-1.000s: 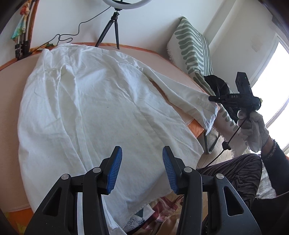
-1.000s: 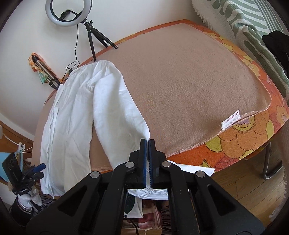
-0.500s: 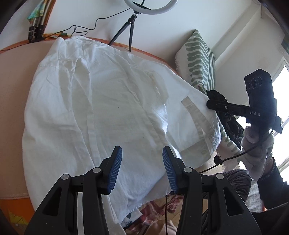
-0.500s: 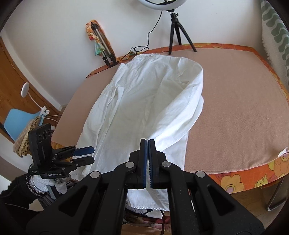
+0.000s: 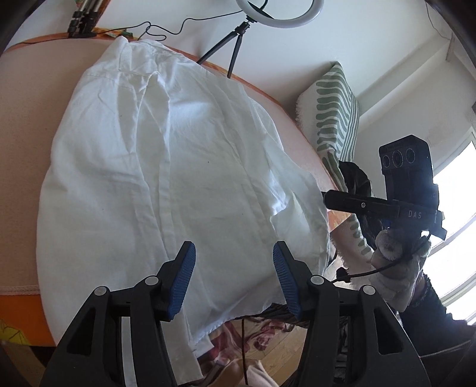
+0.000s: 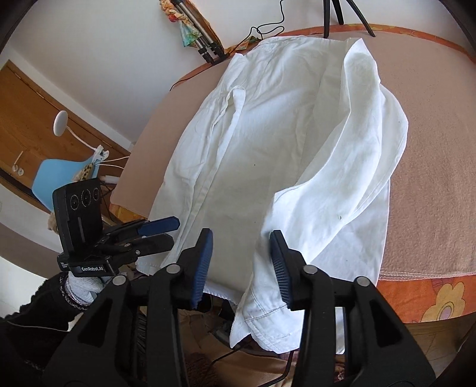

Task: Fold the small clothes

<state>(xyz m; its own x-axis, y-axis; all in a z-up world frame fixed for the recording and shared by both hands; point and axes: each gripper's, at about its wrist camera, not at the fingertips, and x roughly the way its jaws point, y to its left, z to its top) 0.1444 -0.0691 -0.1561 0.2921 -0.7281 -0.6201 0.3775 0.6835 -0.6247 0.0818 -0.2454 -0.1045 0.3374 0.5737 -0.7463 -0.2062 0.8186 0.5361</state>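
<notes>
Here, at my far left in the right wrist view, my left hand (image 6: pixel 81 287) in a pale glove holds the left gripper (image 6: pixel 162 233) just beside the hem edge of the white shirt (image 6: pixel 267 134). Its jaws are opening, and from its own camera the left gripper (image 5: pixel 233 275) has only the shirt's lower front lying beneath the gap, not pinched. The white shirt (image 5: pixel 166 166) lies spread on the tan blanket (image 6: pixel 440 143) that covers the table, collar at the far side, hem hanging over the near edge. Its sleeve (image 6: pixel 336 214) is folded across the body, with the cuff (image 6: pixel 267 321) dangling over the near edge. My right gripper (image 6: pixel 241 266) hangs over that sleeve with its jaws opening; the cloth sits below and between the blue pads, yet they do not press it. Farther right, in the left wrist view, my right hand (image 5: pixel 395 268) grips its handle near a green-patterned cushion (image 5: pixel 333 110). A ring light (image 5: pixel 279 13) stands on a tripod by the wall.
</notes>
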